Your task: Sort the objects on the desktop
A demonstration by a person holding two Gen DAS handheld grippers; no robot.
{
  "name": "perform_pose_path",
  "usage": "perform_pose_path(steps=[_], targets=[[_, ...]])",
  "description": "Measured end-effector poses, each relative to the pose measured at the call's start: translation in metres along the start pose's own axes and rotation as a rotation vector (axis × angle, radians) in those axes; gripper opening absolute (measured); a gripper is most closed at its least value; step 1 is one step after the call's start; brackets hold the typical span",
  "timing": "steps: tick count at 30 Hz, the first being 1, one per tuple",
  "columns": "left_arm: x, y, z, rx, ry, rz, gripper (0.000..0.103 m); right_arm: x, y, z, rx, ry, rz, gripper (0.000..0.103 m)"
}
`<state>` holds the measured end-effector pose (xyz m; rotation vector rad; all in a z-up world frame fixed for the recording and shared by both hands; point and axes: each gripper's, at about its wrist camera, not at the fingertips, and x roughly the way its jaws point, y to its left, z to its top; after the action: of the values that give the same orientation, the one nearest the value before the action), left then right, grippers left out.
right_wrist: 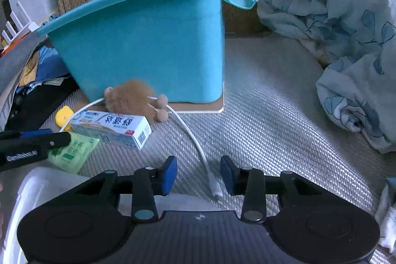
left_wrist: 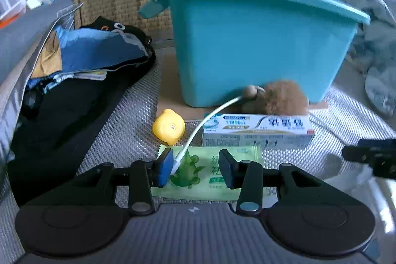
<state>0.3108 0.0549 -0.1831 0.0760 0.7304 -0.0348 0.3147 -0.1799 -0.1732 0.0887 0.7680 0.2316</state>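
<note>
Before the blue bin (left_wrist: 259,41), both hand-held grippers, left (left_wrist: 195,167) and right (right_wrist: 198,175), are hovering with jaws apart, straddling opposite cable (right_wrist: 195,140) ends; closing squarely should help.

Black left gripper (left_wrist: 195,166), blue pads, silver screws

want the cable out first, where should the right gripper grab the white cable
Grip the white cable at its plug end, which lies flat and free between the right gripper fingers. Come straight down from above; farther up it runs under the plush toy.
</note>
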Motion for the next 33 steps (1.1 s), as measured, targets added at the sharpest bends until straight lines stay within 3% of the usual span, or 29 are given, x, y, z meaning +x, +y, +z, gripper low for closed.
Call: perform_pose_path(steps=[6,14,21,33], targets=[[0.002,0.005,0.000,-0.010,0.012,0.025,0.043,-0.002,-0.006,-0.002,0.005,0.012,0.004,0.043],[0.006,0.008,0.001,-0.030,0.028,0.010,0.040,-0.004,-0.013,-0.003,0.012,0.029,0.007,0.027],[0.005,0.005,0.004,-0.015,0.041,-0.031,0.023,-0.005,-0.014,-0.002,0.004,0.041,-0.001,0.009],[0.002,0.005,0.006,0.041,0.029,-0.036,0.012,-0.005,-0.009,0.001,-0.026,0.060,-0.025,0.007]])
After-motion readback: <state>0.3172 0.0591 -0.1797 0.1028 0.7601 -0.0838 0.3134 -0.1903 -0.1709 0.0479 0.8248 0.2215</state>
